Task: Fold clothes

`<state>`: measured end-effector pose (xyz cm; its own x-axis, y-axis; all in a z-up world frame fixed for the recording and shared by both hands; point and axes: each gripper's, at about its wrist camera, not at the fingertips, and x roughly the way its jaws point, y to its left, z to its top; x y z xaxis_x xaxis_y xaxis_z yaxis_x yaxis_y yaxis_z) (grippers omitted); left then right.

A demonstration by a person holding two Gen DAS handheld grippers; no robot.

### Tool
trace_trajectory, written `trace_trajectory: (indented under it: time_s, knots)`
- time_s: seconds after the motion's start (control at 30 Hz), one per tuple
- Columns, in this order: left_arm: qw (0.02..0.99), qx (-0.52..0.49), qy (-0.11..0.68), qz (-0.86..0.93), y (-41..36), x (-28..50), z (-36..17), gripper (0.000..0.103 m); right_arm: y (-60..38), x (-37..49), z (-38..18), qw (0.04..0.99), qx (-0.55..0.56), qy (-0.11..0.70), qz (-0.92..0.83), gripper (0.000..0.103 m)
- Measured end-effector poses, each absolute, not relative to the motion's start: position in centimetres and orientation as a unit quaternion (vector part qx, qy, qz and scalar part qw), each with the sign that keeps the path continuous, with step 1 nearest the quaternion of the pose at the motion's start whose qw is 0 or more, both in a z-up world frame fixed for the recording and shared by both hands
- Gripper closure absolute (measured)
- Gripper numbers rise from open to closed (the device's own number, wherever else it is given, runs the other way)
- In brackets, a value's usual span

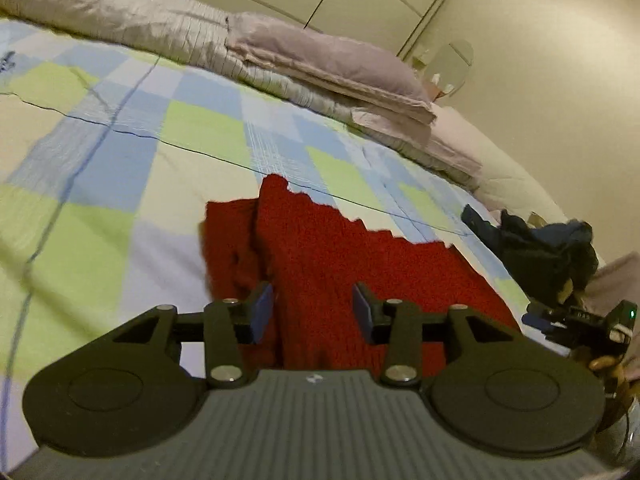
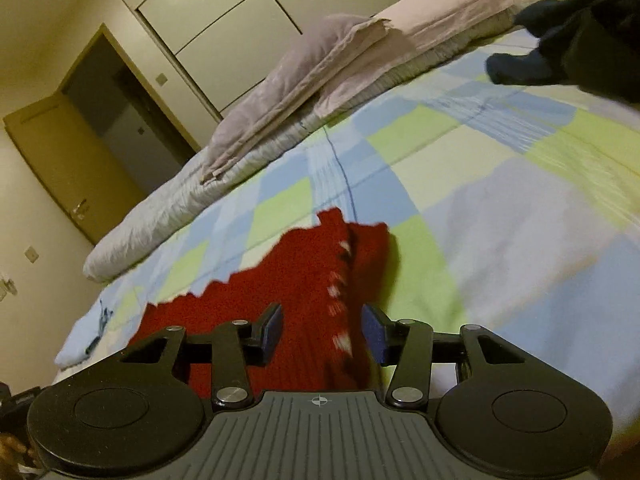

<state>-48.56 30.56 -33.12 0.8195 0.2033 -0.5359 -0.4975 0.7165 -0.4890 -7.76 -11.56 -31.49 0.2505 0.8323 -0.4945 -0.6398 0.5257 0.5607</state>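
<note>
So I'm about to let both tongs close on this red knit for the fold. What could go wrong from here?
Both tongs, left and right, are open over the red knit, so nothing is held yet.

1. The knit already lies doubled near its far corner; a pinch might catch only the top layer.
2. It rests on the checked bedspread, which could get pinched too.
3. The dark clothes pile lies close by and might snag a wide sweep.

A home bedroom: a bed [image 1: 120, 140] under a checked quilt, pillows [image 1: 328, 56], built-in wardrobe doors [image 2: 248, 20] and an open door [image 2: 68, 168].
</note>
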Motion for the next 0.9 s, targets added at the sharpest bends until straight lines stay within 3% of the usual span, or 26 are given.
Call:
trace_trajectory:
  time_s: [0.2,0.27,0.3,0.33,0.53,0.6,0.7,0.77,0.8,0.83,0.9]
  knots:
    - [0.883,-0.328,0.264,0.207,32.6,-44.4,-35.3,0.072,-7.3,-5.1,-32.8,0.777,0.117,0.419,0.456,0.056]
    - [0.881,-0.323,0.272,0.213,32.7,-44.2,-35.9,0.091,-6.6,-4.4,-33.9,0.773,0.117,0.434,0.449,0.056]
    - [0.881,-0.319,0.275,0.215,32.8,-44.1,-36.2,0.097,-6.4,-4.1,-34.4,0.77,0.118,0.437,0.449,0.081]
    - [0.884,-0.312,0.273,0.216,32.8,-44.2,-36.3,0.098,-6.2,-3.8,-34.7,0.769,0.117,0.44,0.45,0.091]
    - [0.903,-0.29,0.204,0.244,33.0,-46.6,-36.1,0.099,-6.6,-4.4,-34.0,0.791,0.105,0.375,0.471,0.093]
    - [0.898,-0.275,0.231,0.255,33.0,-46.3,-37.2,0.099,-6.8,-4.4,-34.5,0.799,0.102,0.366,0.466,0.093]
    - [0.893,-0.259,0.263,0.256,32.9,-45.1,-38.3,0.098,-6.2,-4.3,-36.4,0.799,0.077,0.401,0.441,0.092]
    - [0.892,-0.265,0.262,0.256,33.6,-44.3,-38.0,0.092,-6.3,-4.3,-36.1,0.796,0.078,0.408,0.441,0.087]
    - [0.891,-0.267,0.262,0.256,33.9,-44.0,-37.8,0.091,-6.2,-4.3,-35.3,0.796,0.069,0.41,0.439,0.069]
    - [0.891,-0.27,0.261,0.256,34.2,-43.6,-37.6,0.086,-6.1,-4.4,-34.6,0.797,0.06,0.411,0.438,0.057]
    - [0.889,-0.275,0.26,0.257,34.8,-42.9,-37.2,0.079,-6.3,-4.5,-33.0,0.812,0.046,0.384,0.437,0.056]
